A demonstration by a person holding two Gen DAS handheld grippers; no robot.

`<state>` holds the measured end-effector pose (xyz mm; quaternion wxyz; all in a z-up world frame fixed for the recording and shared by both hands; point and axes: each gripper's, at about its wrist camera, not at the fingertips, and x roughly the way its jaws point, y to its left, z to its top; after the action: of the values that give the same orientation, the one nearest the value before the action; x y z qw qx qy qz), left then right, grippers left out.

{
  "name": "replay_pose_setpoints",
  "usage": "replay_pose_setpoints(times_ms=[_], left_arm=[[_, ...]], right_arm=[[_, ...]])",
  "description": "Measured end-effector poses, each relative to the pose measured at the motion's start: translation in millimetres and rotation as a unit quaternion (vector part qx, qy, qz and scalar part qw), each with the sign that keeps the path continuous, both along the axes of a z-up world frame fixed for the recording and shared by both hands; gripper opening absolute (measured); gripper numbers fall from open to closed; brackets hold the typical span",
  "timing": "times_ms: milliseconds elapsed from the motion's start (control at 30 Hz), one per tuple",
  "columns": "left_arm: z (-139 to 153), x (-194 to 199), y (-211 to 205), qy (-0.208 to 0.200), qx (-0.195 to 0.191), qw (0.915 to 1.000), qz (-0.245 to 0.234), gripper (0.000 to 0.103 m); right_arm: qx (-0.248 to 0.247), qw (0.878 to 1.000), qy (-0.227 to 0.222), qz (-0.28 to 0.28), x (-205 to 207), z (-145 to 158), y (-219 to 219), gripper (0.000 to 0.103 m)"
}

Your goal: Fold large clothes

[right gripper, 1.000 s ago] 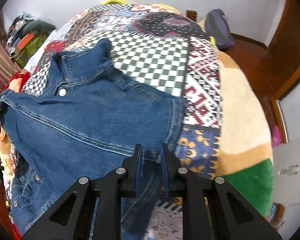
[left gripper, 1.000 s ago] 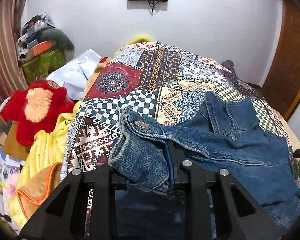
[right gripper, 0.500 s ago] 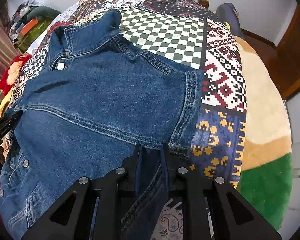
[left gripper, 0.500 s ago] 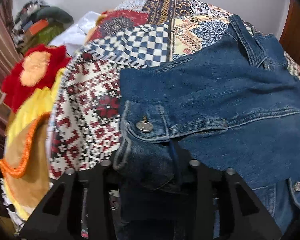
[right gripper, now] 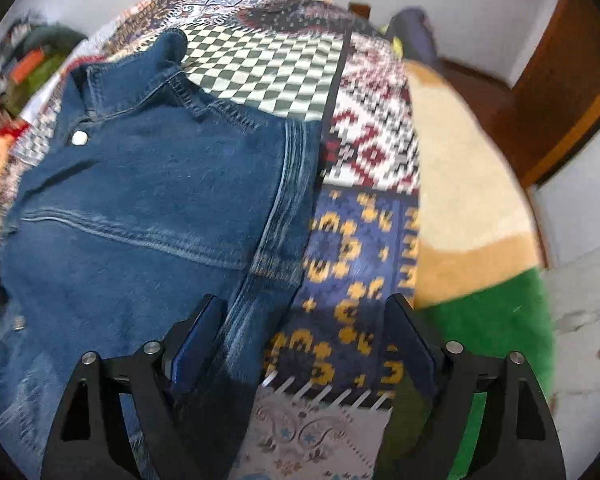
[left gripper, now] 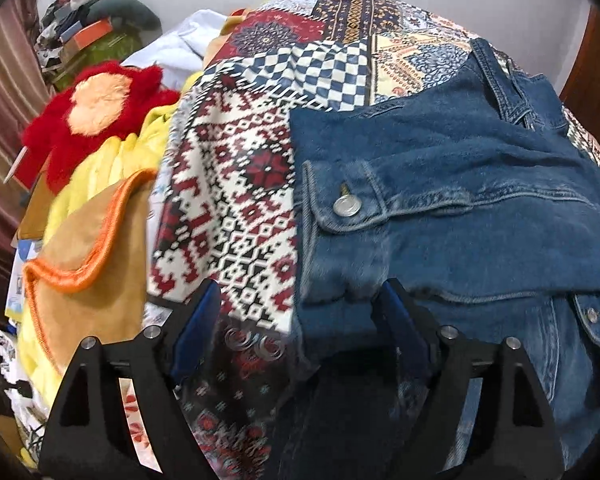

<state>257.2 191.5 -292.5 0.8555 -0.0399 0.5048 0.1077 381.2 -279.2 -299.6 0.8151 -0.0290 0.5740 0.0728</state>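
Blue denim jacket [left gripper: 460, 184] lies flat on patchwork bedspread [left gripper: 236, 184], sleeve folded across the body, cuff with metal button [left gripper: 347, 205] on top, collar at far end.

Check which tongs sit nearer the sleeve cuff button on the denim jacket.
Left. The left tongs are open just below the cuff button; the right tongs straddle the denim jacket at its opposite edge.

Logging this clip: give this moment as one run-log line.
left gripper: open | right gripper: open | denim jacket: flat on patchwork bedspread, cuff folded across, unheld
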Motion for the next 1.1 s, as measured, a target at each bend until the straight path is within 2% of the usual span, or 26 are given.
replay_pose_setpoints(times_ms=[100, 233, 367, 500, 667, 767, 833, 900, 933, 967, 1000, 1067, 1100], left_arm=[[7.1, -2.2, 4.7, -0.005, 0.000, 1.0000, -0.002, 0.082], [24.8, 10.1, 17.8, -0.026, -0.024, 0.9994, 0.004, 0.082], [30.7, 39.1, 29.7, -0.029, -0.074, 0.9968, -0.003, 0.083], [17.8, 74.9, 40.4, -0.003, -0.130, 0.9915, -0.001, 0.083], [-11.5, 106.8, 57.5, 0.027, -0.167, 0.9856, 0.008, 0.083], [-32.8, 122.4, 66.1, 0.048, -0.187, 0.9811, 0.017, 0.082], [-40.4, 128.4, 66.2, 0.049, -0.186, 0.9813, 0.016, 0.078], [-39.1, 130.0, 62.7, 0.032, -0.174, 0.9841, 0.012, 0.074], [-37.0, 130.1, 59.5, 0.020, -0.167, 0.9858, 0.006, 0.062], [-36.6, 130.9, 56.6, 0.014, -0.163, 0.9866, 0.000, 0.051], [-38.5, 133.2, 54.8, 0.018, -0.171, 0.9851, -0.006, 0.033], [-44.3, 139.3, 53.0, 0.027, -0.176, 0.9840, -0.001, 0.031], [-45.5, 141.3, 51.9, 0.027, -0.176, 0.9840, -0.002, 0.026]], right_arm=[[0.039, 0.999, 0.014, -0.014, -2.5, 2.3, -10.7, 0.083], [0.080, 0.996, 0.006, -0.028, 0.3, 15.9, -17.7, 0.083], [0.096, 0.995, -0.011, -0.019, 14.8, 30.2, -12.7, 0.083], [0.096, 0.995, -0.020, -0.013, 33.6, 34.9, -4.6, 0.083], [0.096, 0.995, -0.025, -0.017, 59.7, 24.2, -0.2, 0.082], [0.111, 0.993, -0.011, -0.025, 74.8, 8.7, -0.1, 0.082], [0.124, 0.992, 0.000, -0.031, 83.3, -2.7, -1.1, 0.079], [0.132, 0.990, -0.003, -0.040, 88.7, -11.6, -3.2, 0.072], [0.140, 0.989, -0.013, -0.046, 90.1, -13.3, -5.5, 0.070], [0.144, 0.988, -0.020, -0.053, 91.4, -13.8, -7.6, 0.062], [0.147, 0.987, -0.022, -0.056, 93.1, -14.1, -8.9, 0.047], [0.175, 0.983, -0.008, -0.053, 96.6, -17.1, -10.1, 0.027], [0.177, 0.983, -0.009, -0.052, 97.5, -17.3, -9.6, 0.024]])
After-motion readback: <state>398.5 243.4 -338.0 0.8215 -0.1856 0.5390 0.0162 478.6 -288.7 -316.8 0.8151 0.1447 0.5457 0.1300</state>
